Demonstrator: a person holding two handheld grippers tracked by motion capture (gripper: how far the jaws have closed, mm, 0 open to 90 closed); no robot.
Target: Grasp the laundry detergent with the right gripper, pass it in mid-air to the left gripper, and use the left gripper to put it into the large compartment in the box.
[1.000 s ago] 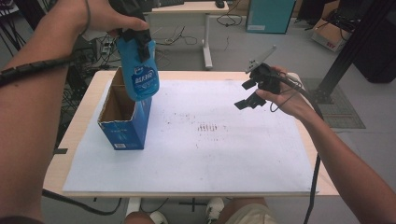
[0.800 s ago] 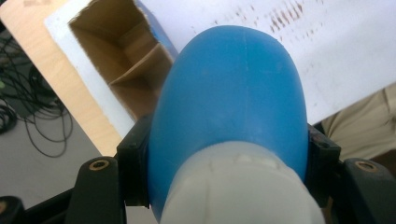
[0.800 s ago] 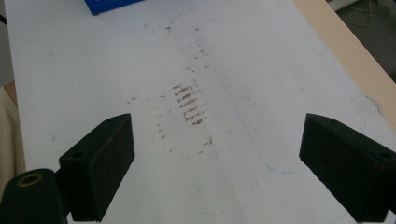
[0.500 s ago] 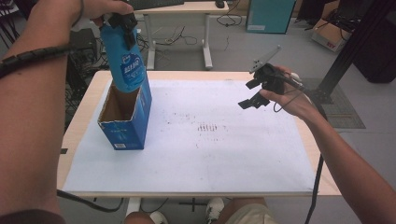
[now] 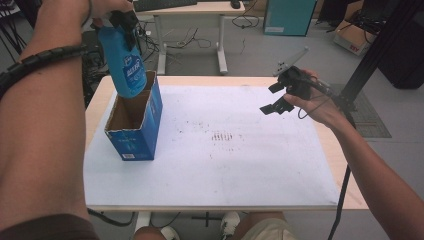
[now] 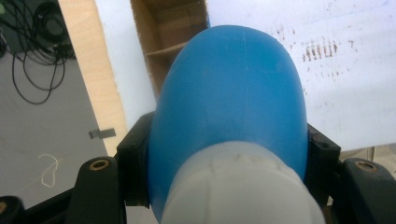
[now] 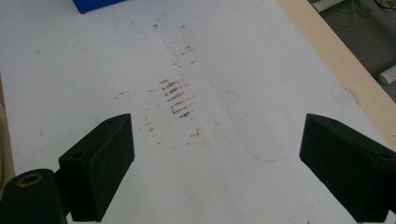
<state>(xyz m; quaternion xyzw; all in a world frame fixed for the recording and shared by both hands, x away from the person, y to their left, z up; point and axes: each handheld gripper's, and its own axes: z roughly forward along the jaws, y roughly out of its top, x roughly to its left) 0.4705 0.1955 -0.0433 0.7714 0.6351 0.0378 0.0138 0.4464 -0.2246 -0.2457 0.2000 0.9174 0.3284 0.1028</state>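
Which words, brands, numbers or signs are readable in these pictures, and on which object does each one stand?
Nothing can be read with certainty.
Blue plastic bottle held in the left gripper: white label print, too blurred to read.
Open blue cardboard box: white print on the side and a small white label near the bottom, both too small to read.
White table sheet: brown smudges only, no text.

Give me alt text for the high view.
The left hand-held gripper holds a blue bottle above an open blue cardboard box on a white-covered table. The right hand-held gripper hovers open over the table's right side.
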